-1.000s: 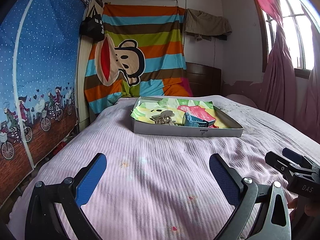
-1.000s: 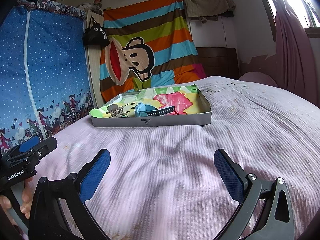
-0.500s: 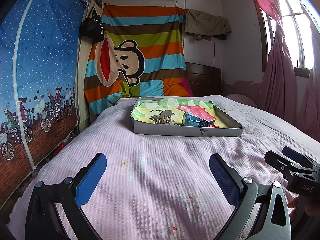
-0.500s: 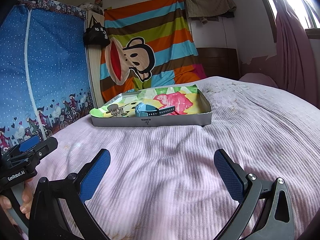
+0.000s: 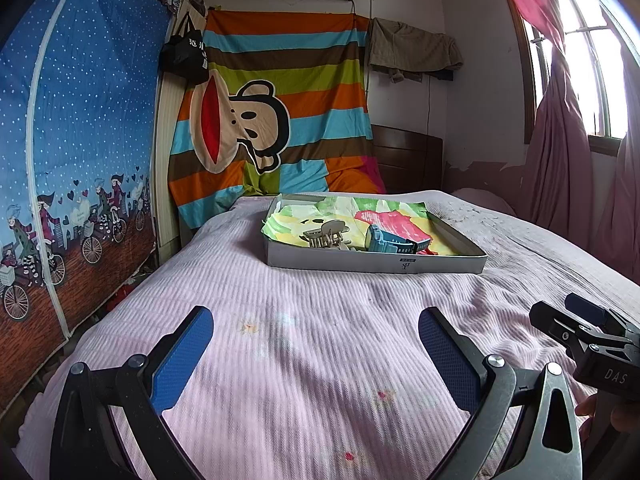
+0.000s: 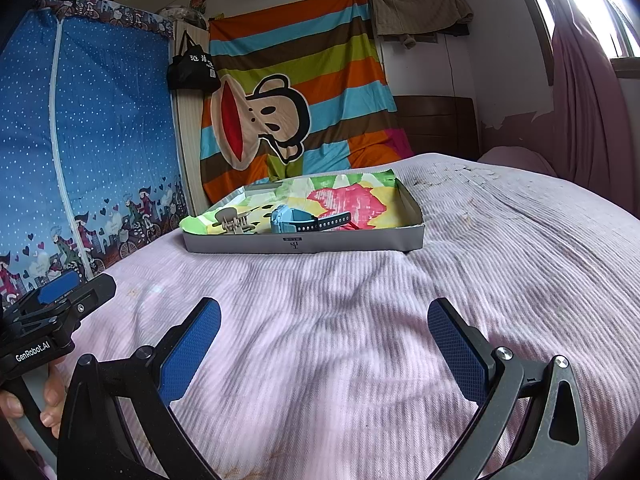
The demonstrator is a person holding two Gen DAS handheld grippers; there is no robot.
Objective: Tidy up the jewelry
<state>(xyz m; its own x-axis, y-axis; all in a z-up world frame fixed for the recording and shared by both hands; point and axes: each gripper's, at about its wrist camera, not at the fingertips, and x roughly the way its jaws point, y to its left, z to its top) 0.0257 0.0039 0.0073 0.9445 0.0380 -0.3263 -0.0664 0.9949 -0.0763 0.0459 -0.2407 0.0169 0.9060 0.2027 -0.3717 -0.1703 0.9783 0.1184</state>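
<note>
Hovering wide apart and empty over the bed [image 5: 320, 320]: left hand-held gripper [image 5: 316, 344], right hand-held gripper [image 6: 324, 336]. Judging watch [image 6: 298, 219] light, rubbery; pinching its strap.

Tray [image 5: 376, 266] sits on the bed [image 5: 320, 340], toward the headboard [image 5: 408, 158]. In tray: hair clip [image 5: 326, 236] at left, watch [image 5: 390, 240] just right of it. Both tools near bed's foot, well apart from tray.
</note>
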